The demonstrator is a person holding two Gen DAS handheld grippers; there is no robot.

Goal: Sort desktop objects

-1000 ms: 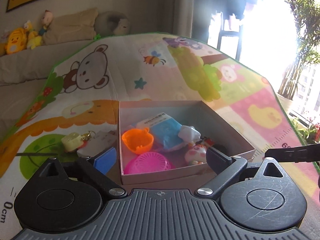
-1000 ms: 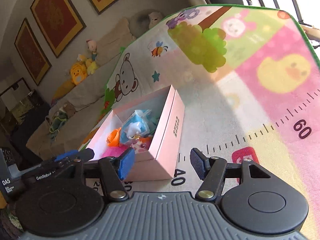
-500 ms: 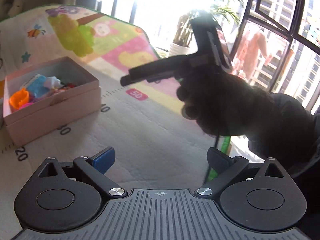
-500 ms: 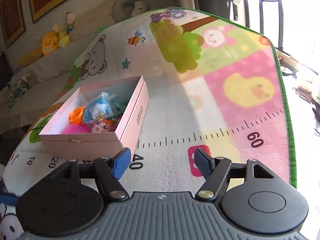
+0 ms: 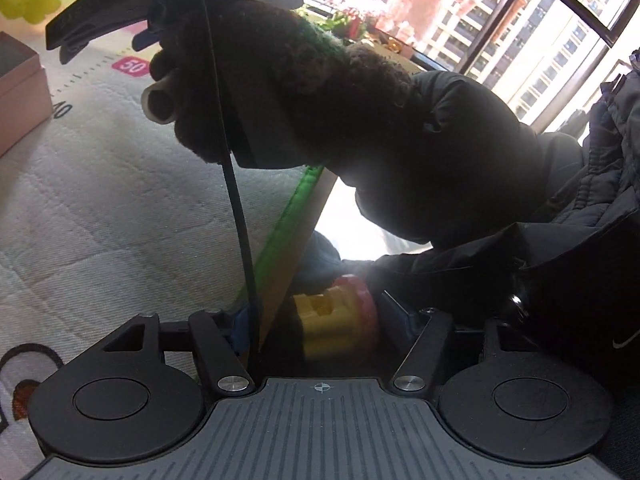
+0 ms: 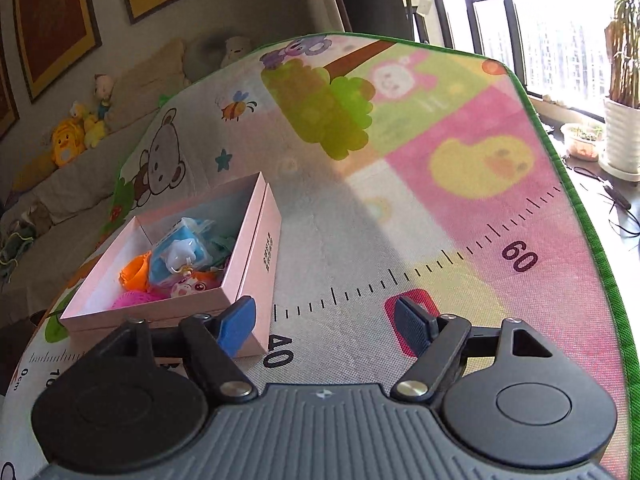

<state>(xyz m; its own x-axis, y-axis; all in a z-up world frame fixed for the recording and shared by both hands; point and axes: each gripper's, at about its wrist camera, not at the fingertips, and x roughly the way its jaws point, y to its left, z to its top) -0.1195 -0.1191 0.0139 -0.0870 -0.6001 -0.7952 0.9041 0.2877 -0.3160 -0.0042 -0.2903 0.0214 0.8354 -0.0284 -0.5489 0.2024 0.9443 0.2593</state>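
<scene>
**Left gripper off the mat edge; right idle over the ruler**

Just ahead of the left gripper (image 5: 320, 326), jaws spread, a yellow-and-red toy (image 5: 334, 322) sits between the fingers below the mat's green edge (image 5: 286, 224), apparently ungripped. Risk: the cable (image 5: 236, 208) hanging from the right hand (image 5: 280, 92) crosses the left finger and could snag on closing. The right gripper (image 6: 324, 322) is released, empty, its left finger beside the pink box (image 6: 256, 264) holding the sorted toys. Beyond it, open mat runs to the far rim.

Living room: sofa (image 6: 60, 188), plush toys (image 6: 66, 145)
</scene>
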